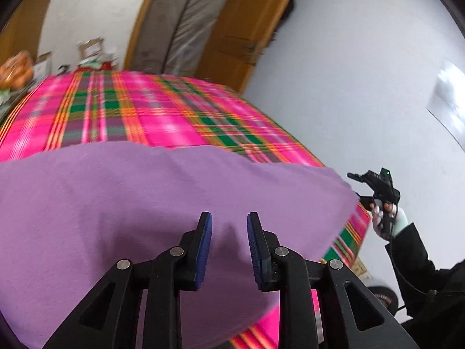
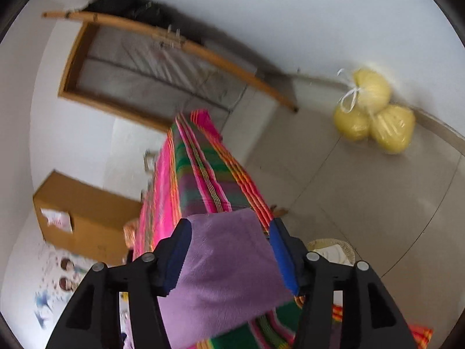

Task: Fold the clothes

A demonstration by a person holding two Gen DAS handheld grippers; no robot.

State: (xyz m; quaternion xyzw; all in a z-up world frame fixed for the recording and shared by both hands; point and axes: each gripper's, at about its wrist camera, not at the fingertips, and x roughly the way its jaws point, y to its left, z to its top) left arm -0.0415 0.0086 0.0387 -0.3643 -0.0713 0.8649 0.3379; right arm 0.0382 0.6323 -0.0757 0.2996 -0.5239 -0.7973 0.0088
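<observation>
My left gripper (image 1: 229, 244) gapes over the purple cloth (image 1: 145, 203), lying crosswise on the plaid tabletop (image 1: 162, 116); my right gripper (image 2: 231, 254) straddles its corner, spread.

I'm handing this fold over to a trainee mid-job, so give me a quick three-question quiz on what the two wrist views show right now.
1. True or false: the left hand-held gripper is clamped shut on the purple garment.
2. Multiple choice: what covers the surface under the garment? A) a plain white sheet B) a pink and green plaid cloth C) bare wood
3. Fill in: purple fabric lies between the open fingers of the ____ hand-held gripper.

Key
1. False: its fingers stand apart above the fabric.
2. B
3. right
</observation>
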